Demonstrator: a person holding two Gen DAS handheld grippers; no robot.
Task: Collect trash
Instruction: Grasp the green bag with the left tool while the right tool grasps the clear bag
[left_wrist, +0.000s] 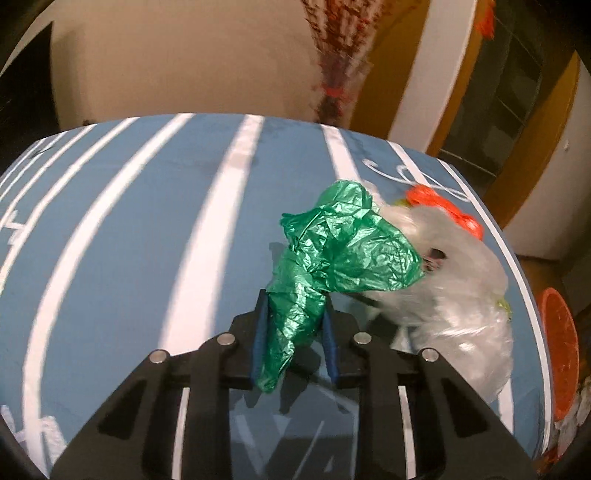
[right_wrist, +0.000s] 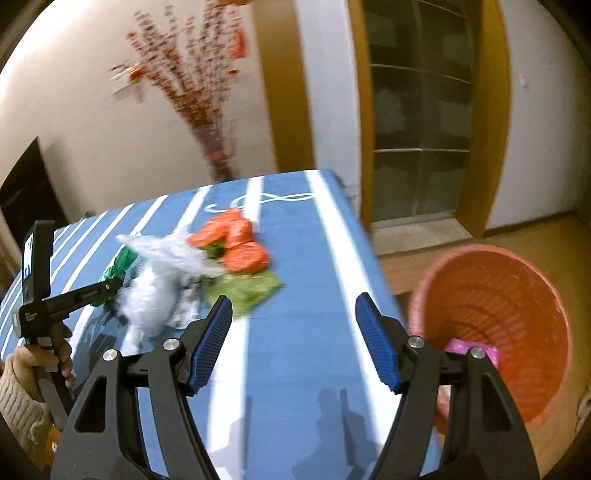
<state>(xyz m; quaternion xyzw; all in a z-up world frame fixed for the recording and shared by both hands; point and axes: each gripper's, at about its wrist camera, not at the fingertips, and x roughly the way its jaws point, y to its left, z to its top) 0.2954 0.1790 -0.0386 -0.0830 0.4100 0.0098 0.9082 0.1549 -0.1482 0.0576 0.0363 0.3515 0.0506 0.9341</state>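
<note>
The left tool (left_wrist: 293, 314) is angling downward, pinching one green plastic bag (left_wrist: 347, 251). The right tool (right_wrist: 293, 341) is hovering over the counter (right_wrist: 295, 332), jaws spread wide and gripping nothing, beside one orange basket (right_wrist: 517, 314).

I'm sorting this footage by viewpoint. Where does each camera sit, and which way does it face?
Left wrist: on the left gripper, looking down its fingers at the green bag pinched between them.
Right wrist: on the right gripper, jaws open and empty, facing the table and orange bin; a hand holds the left gripper.
Shared: green bag, clear bag, striped table, bin.
</note>
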